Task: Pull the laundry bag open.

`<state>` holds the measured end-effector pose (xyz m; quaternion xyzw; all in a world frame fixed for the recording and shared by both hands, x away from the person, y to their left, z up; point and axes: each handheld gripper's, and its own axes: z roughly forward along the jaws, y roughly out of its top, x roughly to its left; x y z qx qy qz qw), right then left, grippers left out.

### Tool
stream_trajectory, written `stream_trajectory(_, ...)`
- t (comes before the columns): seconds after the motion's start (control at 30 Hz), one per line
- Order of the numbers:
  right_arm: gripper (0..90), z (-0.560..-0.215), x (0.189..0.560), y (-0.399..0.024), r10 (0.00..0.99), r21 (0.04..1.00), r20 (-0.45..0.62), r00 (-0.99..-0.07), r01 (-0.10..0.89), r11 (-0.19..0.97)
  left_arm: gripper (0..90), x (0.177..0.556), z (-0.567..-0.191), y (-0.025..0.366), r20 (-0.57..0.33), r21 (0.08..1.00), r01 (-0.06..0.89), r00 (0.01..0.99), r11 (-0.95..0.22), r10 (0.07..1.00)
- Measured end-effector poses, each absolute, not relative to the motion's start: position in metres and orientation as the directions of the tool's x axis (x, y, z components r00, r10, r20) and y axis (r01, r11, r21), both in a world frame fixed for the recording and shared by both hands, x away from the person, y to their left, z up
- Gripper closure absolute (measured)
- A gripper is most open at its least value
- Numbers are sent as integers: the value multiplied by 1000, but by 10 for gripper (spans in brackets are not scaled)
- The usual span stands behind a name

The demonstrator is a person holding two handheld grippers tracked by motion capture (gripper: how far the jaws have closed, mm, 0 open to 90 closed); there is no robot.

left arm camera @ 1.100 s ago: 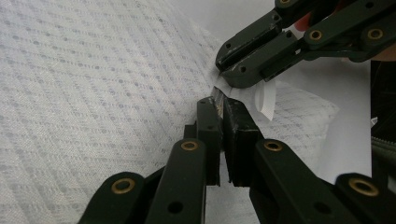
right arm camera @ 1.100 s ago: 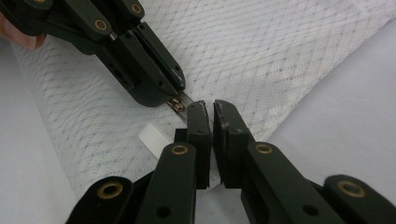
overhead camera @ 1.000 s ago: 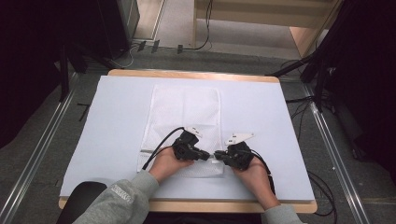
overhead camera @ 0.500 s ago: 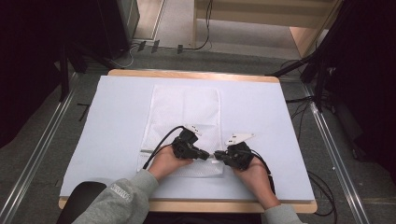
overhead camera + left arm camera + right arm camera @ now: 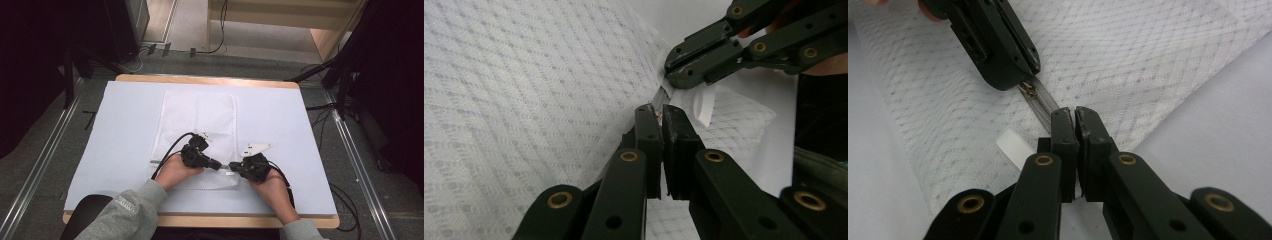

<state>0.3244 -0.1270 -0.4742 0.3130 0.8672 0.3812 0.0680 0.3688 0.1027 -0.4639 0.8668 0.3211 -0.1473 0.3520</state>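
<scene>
Down at the near end of the table, the left gripper point(image 5: 216, 163) has its jaws pressed together on the zipper pull point(image 5: 1028, 90) of a white mesh bag point(image 5: 200, 120). Facing it, the right gripper point(image 5: 235, 168) is clamped on the zipper track point(image 5: 1045, 106) just beside that pull, tips nearly touching the other gripper's. A small white tag point(image 5: 1015, 146) sticks out from the bag's edge close to the right gripper's jaws. The bag lies flat on a pale blue sheet point(image 5: 290, 125) covering the wooden table point(image 5: 205, 80), its zipper end toward the person, whose grey sleeve point(image 5: 125, 215) enters from below.
</scene>
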Motion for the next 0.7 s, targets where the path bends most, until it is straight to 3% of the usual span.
stream_trajectory(0.7,890,-475,325,-130,580,711,126,-805,481,513,878,375,-448,135,-540,480,704,707,-524,456)
